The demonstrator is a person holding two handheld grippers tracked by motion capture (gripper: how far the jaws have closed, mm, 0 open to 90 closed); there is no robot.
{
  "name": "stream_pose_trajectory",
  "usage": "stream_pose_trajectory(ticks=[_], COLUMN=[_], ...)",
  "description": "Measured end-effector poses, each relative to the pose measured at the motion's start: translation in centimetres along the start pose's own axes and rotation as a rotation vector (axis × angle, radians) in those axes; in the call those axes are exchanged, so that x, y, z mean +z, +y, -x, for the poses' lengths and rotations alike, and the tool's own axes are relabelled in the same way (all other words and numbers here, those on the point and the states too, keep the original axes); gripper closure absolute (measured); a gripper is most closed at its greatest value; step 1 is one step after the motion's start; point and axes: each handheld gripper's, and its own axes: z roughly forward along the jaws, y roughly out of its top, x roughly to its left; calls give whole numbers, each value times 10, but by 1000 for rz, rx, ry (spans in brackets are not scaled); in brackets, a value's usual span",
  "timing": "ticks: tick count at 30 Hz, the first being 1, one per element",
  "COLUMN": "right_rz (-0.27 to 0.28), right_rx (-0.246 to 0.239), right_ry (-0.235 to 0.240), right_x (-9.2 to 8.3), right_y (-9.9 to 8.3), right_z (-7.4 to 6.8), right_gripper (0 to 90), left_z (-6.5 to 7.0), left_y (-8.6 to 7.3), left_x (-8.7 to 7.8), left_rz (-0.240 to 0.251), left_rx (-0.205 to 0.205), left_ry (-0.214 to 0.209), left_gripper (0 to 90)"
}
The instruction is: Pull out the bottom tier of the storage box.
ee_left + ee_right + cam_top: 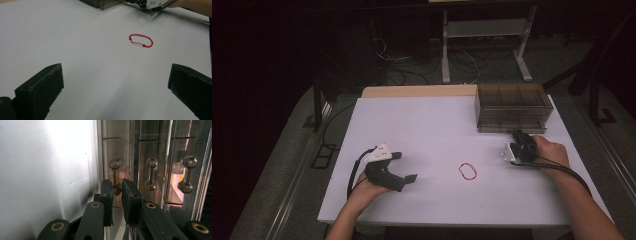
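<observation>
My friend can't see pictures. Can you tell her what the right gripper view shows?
The right hand-held gripper has its two black jaws closed on the nearest drawer handle of a clear drawer box. Two more handles show beside it, with the white table alongside.

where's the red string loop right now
In the high view the red string loop lies flat on the white table, between the left gripper and the right gripper, nearer than the clear drawer box.

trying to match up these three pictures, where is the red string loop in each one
High view: the red string loop lies on the white table, low and right of centre, between the two hands.
Left gripper view: the loop lies above centre, to the right, beyond the open tongs.
Right gripper view: not in it.
Shared landmark: the smoky clear drawer box, at the top edge of the left gripper view and close up in the right gripper view.
</observation>
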Motion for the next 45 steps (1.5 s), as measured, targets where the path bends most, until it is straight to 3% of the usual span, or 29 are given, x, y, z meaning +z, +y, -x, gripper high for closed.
stream_pose_trajectory(ticks=[31, 33, 37, 45], right_rz=[26, 28, 38, 62], right_rx=[3, 8, 30, 75], right_ry=[35, 41, 75, 55], right_x=[-22, -22, -27, -41], right_y=[-3, -3, -2, -3], right_z=[-5, -5, -3, 2], right_gripper=[782, 770, 651, 615], left_z=[1, 1, 0, 1], left_y=[1, 1, 0, 1], left_x=[0, 0, 0, 0], left_rz=[7, 7, 4, 5], left_rx=[2, 1, 0, 1], left_ry=[-2, -2, -1, 0], left_gripper=[0, 0, 0, 0])
